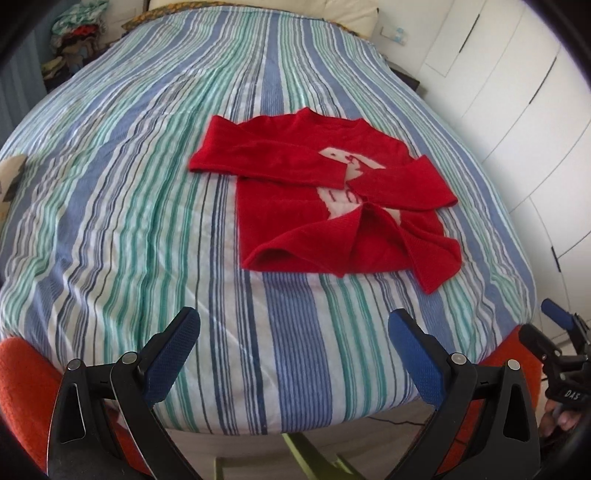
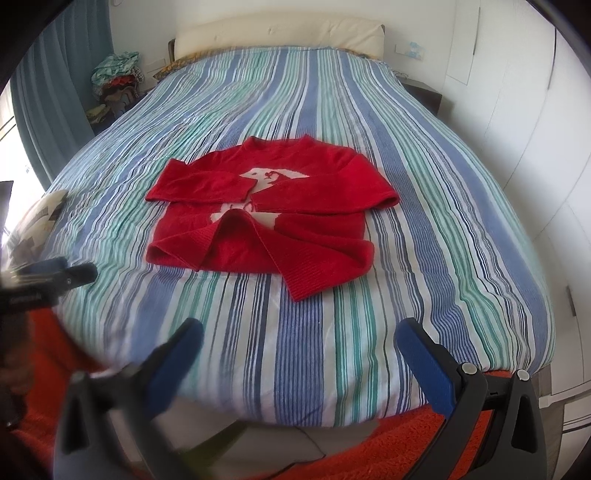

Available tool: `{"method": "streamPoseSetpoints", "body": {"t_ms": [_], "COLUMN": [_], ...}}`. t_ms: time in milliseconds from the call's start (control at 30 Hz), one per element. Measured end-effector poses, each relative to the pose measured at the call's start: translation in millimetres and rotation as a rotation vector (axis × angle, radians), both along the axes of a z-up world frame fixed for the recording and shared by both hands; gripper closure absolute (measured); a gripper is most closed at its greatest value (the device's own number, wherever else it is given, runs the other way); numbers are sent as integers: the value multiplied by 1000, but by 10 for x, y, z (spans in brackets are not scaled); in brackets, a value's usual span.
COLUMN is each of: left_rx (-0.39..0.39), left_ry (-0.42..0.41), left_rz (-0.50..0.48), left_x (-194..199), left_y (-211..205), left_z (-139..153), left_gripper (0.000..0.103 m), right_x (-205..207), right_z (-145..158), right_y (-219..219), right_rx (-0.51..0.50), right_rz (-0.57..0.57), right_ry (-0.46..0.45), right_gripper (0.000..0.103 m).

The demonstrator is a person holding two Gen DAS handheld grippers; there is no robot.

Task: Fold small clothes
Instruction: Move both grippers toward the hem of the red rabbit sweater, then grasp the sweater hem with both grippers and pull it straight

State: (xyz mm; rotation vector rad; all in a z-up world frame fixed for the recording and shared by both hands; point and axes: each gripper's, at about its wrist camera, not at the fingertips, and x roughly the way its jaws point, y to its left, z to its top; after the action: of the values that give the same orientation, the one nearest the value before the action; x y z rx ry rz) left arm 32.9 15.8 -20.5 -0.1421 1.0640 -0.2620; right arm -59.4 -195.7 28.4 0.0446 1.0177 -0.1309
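A small red sweater (image 1: 295, 206) (image 2: 236, 243) with a white figure on its chest lies flat in the middle of the striped bed. Both sleeves are folded across the front, and the bottom hem corners are turned up toward the chest. My left gripper (image 1: 293, 321) hangs open over the near edge of the bed, well short of the sweater, with nothing between its blue pads. My right gripper (image 2: 299, 332) is open too, also near the bed's front edge and apart from the sweater. Each gripper shows at the side of the other's view.
The striped bedcover (image 1: 110, 184) (image 2: 443, 221) spreads wide around the sweater. A pile of clothes (image 1: 77, 33) (image 2: 114, 81) sits at the far left by a blue curtain. White wardrobe doors (image 1: 517, 110) line the right. A patterned cushion (image 2: 37, 221) lies at the bed's left edge. Orange fabric (image 1: 26, 387) shows below.
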Motion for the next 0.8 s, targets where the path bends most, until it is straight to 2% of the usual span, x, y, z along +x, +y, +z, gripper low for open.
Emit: {"method": "streamPoseSetpoints", "body": {"t_ms": [133,300,367,433,567,667,700,767,800], "left_rx": [-12,25,8,-13,-55,-78,-87,-122,-143], "left_ry": [-24,-12,-1,12,56,27,13,5,11], "left_rz": [-24,-44,-50,-53,-54,-52,-49,-38,-34], "left_x": [138,312,374,444,540,599,623,688,734], "left_y": [-105,-243,-286,-339,-442,-492,-500,-494,-493], "left_z": [-129,-395,-489,-596,-838,-883,-882,-882,-890], "left_gripper": [1,1,1,1,2,3,6,20,30], "right_x": [-9,94,155,270,530,664,698,739,754], "right_z": [-59,-370,-482,-632,-1186,-1512,-1572,-1633,-1637], "right_y": [-55,-195,-239,-318,-585,-675,-702,-773,-798], "right_rx": [19,98,133,216,465,624,654,700,723], "right_rz": [-9,-19,-17,-6,-99,-157,-178,-218,-222], "right_ry": [-30,-32,-52,-68,-19,-6,-11,-38,-57], "right_gripper": [0,0,0,0,3,21,24,28,31]}}
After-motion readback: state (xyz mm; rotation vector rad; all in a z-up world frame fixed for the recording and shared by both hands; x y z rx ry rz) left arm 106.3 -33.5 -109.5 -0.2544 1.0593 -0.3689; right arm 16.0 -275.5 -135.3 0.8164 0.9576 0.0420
